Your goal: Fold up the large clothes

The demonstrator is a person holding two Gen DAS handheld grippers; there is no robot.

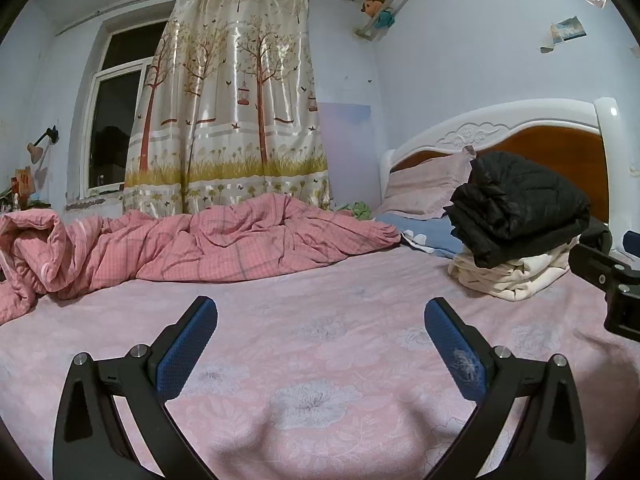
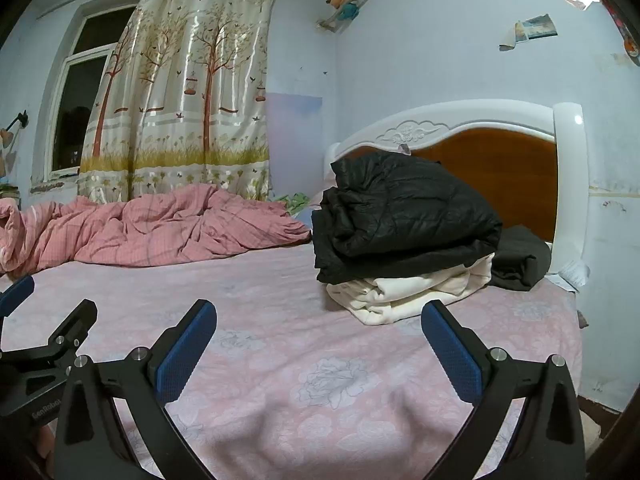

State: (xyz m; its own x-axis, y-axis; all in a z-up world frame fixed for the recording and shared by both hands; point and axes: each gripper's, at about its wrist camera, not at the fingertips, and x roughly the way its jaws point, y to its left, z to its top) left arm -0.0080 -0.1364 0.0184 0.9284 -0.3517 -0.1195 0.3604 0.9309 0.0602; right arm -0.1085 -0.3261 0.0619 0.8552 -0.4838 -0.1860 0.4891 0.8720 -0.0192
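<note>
A folded black puffer jacket [image 2: 400, 212] lies on top of a folded cream garment [image 2: 404, 292] near the headboard; the same jacket [image 1: 516, 204] and cream garment [image 1: 508, 276] appear at the right of the left wrist view. A folded dark garment [image 2: 520, 260] sits just behind the stack. My left gripper [image 1: 320, 312] is open above the pink floral sheet [image 1: 312, 344], holding nothing. My right gripper [image 2: 320, 316] is open too, empty, short of the stack. The left gripper also shows at the left edge [image 2: 48, 328] of the right wrist view.
A rumpled pink checked duvet [image 1: 192, 244] lies along the far side of the bed. Pillows [image 1: 428, 188] rest against the white and wooden headboard [image 2: 492, 140]. A patterned curtain [image 1: 228, 100] and a window [image 1: 116, 120] stand behind. The bed's right edge meets the wall [image 2: 600, 240].
</note>
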